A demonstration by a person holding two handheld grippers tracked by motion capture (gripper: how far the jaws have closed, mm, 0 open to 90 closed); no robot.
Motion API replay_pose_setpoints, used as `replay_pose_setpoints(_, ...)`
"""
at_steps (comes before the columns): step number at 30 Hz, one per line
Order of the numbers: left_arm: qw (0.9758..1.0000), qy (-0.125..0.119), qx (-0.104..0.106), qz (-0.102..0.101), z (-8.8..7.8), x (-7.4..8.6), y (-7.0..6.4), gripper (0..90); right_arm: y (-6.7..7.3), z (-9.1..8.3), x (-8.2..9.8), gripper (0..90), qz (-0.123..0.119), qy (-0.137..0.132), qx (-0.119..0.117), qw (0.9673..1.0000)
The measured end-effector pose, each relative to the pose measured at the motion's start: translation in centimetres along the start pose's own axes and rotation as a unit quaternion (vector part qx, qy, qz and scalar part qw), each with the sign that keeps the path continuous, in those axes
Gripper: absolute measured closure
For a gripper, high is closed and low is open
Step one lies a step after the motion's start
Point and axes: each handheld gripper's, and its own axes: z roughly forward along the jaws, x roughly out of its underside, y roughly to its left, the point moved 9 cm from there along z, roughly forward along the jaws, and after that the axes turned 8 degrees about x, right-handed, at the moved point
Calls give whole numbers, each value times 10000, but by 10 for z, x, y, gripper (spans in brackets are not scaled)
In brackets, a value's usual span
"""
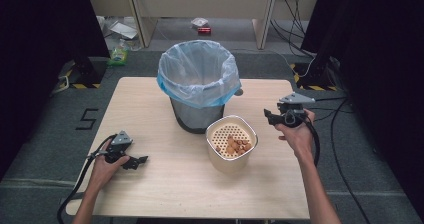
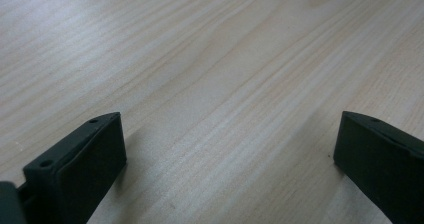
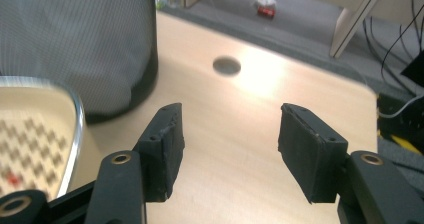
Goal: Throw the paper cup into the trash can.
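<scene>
The person's forearms come in low over the tabletop [image 1: 165,184], the left gripper [image 1: 136,161] resting with jaws wide and empty, the right gripper [image 1: 270,116] part-open and empty just right of the cream strainer bin [image 1: 231,143]. That bin holds brownish scraps on its perforated insert — it stands touching the bag-lined trash can [image 1: 198,84], whose inside is unclear. The step looks like an approach: next the right jaws must close on the bin's rim to tip it out.
</scene>
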Motion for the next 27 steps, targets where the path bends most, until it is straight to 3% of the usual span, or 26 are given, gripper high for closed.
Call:
replay_pose_setpoints(5,10000,-1,0,-1,0,0,0,0,1,4,38,434,8,243,-9,9997)
replay_pose_setpoints(14,10000,-9,-3,0,0,0,0,0,4,1,71,416,47,366,-29,9993)
replay_pose_setpoints(18,10000,-10,-3,0,0,0,0,0,11,4,96,409,-4,518,-36,9986)
replay_pose_setpoints(27,10000,-6,-4,0,0,0,0,0,19,10,122,389,-7,710,-105,9974)
